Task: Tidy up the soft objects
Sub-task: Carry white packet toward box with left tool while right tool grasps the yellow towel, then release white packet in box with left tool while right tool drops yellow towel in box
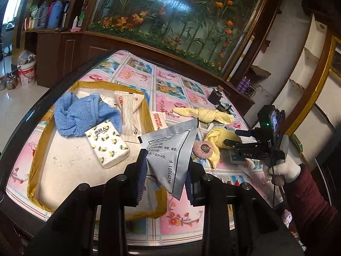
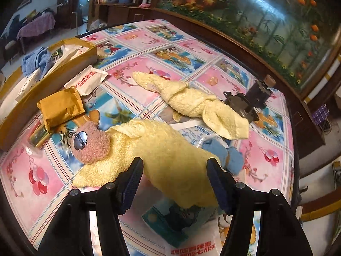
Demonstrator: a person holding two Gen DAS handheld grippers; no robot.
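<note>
My left gripper (image 1: 166, 177) is shut on a silver foil sachet (image 1: 170, 147), held up over the near corner of a tape-edged cardboard tray (image 1: 36, 155). Inside the tray lie a blue towel (image 1: 78, 115), a lemon-print tissue pack (image 1: 106, 145) and white packets (image 1: 130, 111). My right gripper (image 2: 174, 177) stands open, its fingers straddling a yellow towel (image 2: 166, 149) on the table. A pink fuzzy piece with a metal disc (image 2: 91, 143) rests against that towel. A second, knotted yellow towel (image 2: 191, 102) lies farther back. A blue cloth (image 2: 223, 151) peeks out at the towel's right.
A patterned tablecloth (image 2: 42, 170) covers the table. A gold packet (image 2: 61, 106) and a red-printed white sachet (image 2: 87, 81) lie beside the tray. A black device (image 2: 249, 100) sits at the far right. A gloved hand (image 1: 283, 168) holds the right gripper. An aquarium cabinet (image 1: 170, 21) runs behind.
</note>
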